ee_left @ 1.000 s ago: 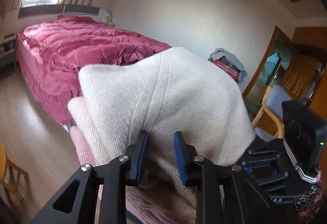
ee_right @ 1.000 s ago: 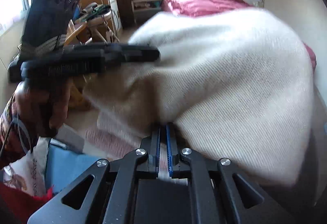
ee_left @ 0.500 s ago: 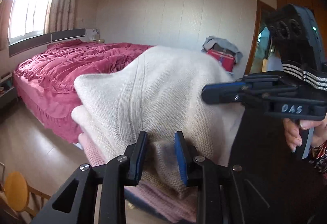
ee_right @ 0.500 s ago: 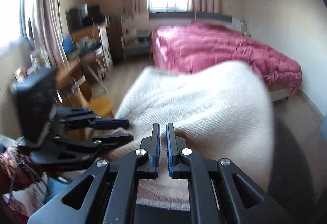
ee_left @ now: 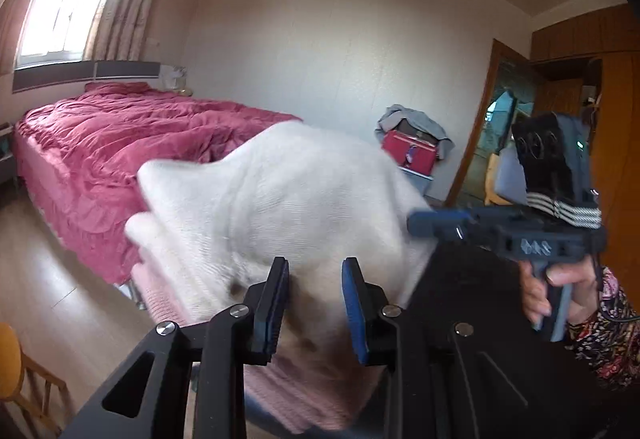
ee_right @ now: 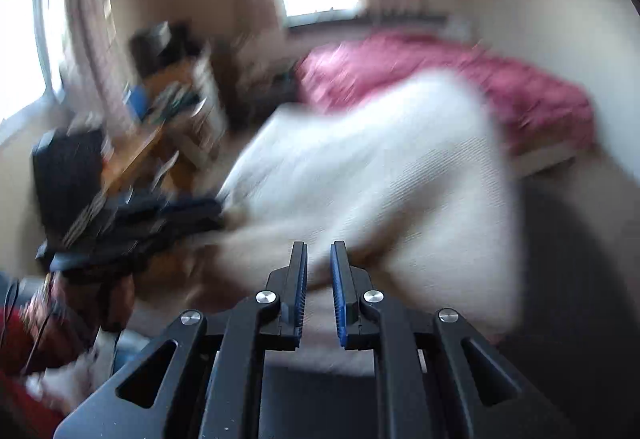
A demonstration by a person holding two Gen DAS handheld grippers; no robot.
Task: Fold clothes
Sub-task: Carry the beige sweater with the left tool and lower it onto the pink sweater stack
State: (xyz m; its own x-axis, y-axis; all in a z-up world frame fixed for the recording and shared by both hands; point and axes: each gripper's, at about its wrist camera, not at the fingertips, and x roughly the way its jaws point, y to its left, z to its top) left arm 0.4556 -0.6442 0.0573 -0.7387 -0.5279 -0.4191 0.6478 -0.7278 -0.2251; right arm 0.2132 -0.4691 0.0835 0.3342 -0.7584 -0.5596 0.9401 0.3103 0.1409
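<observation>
Cream sweater [ee_left: 288,207] is folded into a bundle, resting on a pink garment [ee_left: 304,383] directly ahead of both tongs. Left gripper [ee_left: 315,303] grips its near fold. Right gripper [ee_right: 319,289], jaws opening, holds nothing. Release and final placement appear outstanding

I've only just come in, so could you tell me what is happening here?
A person is folding a cream knit sweater with two handheld grippers. The left gripper is closed on a bunch of the knit. The right gripper is opening with nothing clearly between its pads. A pink garment lies underneath; a red-covered bed stands behind.
</observation>
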